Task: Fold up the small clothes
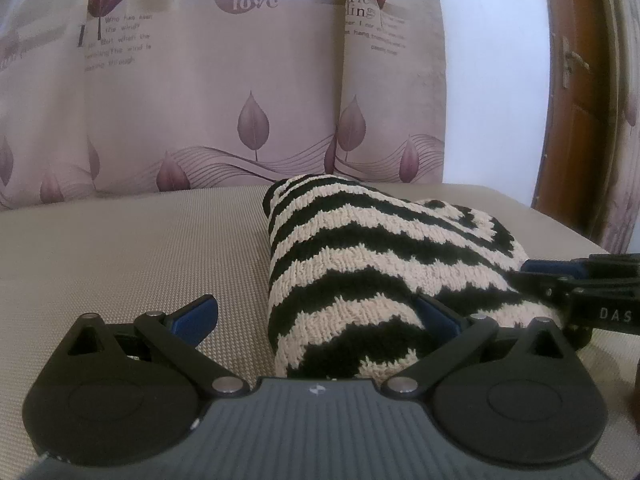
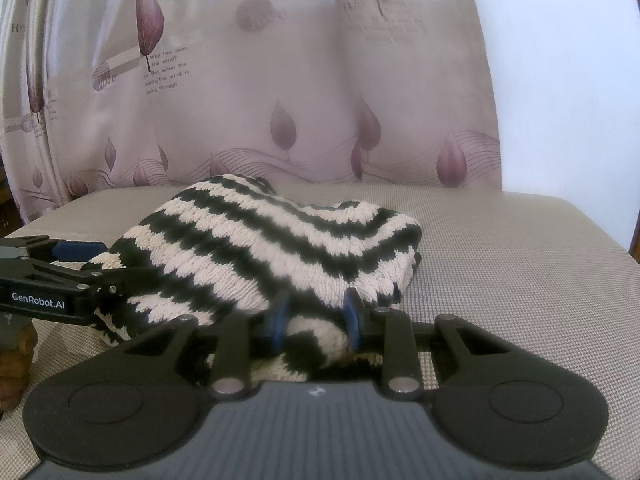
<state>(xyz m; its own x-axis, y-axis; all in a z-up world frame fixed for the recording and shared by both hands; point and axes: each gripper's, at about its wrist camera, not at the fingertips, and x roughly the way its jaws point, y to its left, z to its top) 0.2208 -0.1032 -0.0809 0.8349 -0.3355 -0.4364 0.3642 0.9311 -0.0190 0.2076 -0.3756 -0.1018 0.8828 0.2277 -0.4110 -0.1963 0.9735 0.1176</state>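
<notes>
Rightward, bare cushion [image 2: 500,264] beyond sweater [image 2: 280,240].

Black linkage claws [image 1: 316,320] [image 2: 316,320], blue pads, silver rivets, ribbed grey housings, white "GenRobot.AI" lettering.

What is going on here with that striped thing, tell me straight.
A person with a handheld gripper in each hand is folding a black-and-cream striped knit garment on a beige textured surface. The right gripper has its fingers closed on a bunched near edge of the knit. The left gripper is spread wide around the other end, not clamping. The garment already lies doubled over.
</notes>
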